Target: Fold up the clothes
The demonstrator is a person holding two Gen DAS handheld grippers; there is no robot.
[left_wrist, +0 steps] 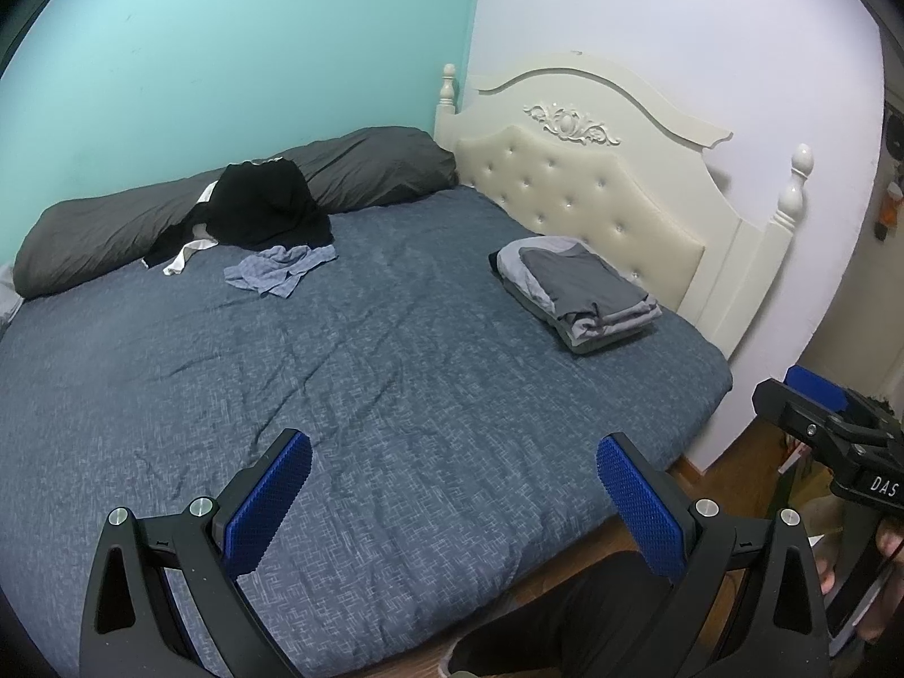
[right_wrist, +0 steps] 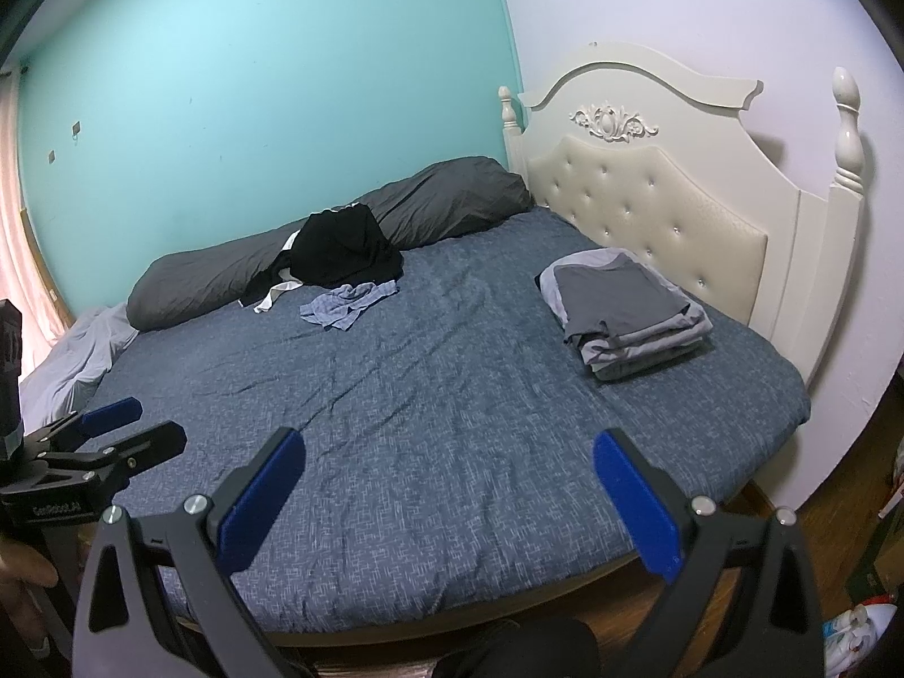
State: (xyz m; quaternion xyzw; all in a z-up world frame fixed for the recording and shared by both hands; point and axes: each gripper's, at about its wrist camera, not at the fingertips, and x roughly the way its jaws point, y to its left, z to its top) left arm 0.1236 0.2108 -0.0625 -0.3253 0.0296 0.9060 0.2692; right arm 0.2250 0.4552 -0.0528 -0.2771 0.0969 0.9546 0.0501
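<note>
A crumpled black garment [left_wrist: 254,209] [right_wrist: 339,251] lies at the far side of the bed, with a crumpled light blue garment [left_wrist: 277,270] [right_wrist: 347,302] just in front of it. A folded grey stack [left_wrist: 582,291] [right_wrist: 624,308] rests near the headboard. My left gripper [left_wrist: 452,500] hovers open over the near part of the blue bedsheet [left_wrist: 367,395], holding nothing. My right gripper [right_wrist: 449,497] is open and empty too, above the bed's near edge. Each gripper shows at the edge of the other's view: the right gripper [left_wrist: 819,418] and the left gripper [right_wrist: 121,424].
A long dark grey pillow [left_wrist: 169,209] [right_wrist: 282,243] runs along the teal wall. The cream tufted headboard [left_wrist: 593,186] [right_wrist: 678,214] stands at the right. Wooden floor [left_wrist: 695,469] lies beside the bed, with clutter at the right edge. A person's dark trouser leg [left_wrist: 565,621] is below.
</note>
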